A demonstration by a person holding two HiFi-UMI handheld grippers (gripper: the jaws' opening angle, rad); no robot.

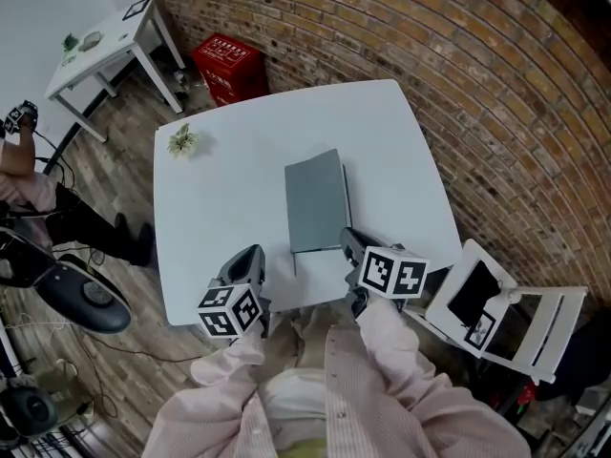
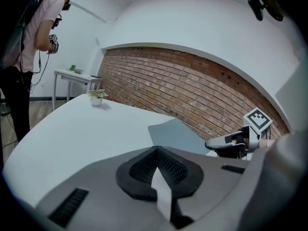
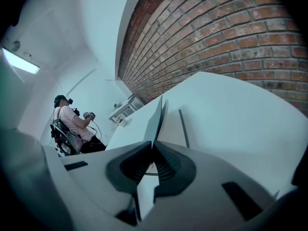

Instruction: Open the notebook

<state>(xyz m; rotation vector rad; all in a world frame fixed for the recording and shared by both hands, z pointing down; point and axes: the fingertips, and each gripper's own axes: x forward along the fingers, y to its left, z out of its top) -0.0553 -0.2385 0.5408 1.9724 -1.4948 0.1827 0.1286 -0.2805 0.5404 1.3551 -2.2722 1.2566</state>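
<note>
A grey notebook [image 1: 315, 201] lies shut in the middle of the white table [image 1: 220, 208], its long side running away from me. My right gripper [image 1: 349, 243] is at its near right corner, shut on the edge of the cover [image 3: 156, 118], which rises edge-on between the jaws of the right gripper [image 3: 153, 149]. A thin dark pen [image 1: 345, 185] lies along the notebook's right side. My left gripper [image 1: 251, 259] hovers over the table's near edge, left of the notebook and apart from it, jaws shut on nothing. In the left gripper view the left gripper [image 2: 156, 151] faces the notebook [image 2: 174, 134], with the right gripper [image 2: 230, 143] beyond.
A small potted plant [image 1: 181, 141] stands at the table's far left corner. A brick wall [image 1: 477, 84] runs behind and to the right. A red crate [image 1: 229, 65], a white side table [image 1: 105, 41], a person [image 1: 24, 175] and a white chair [image 1: 501, 308] surround the table.
</note>
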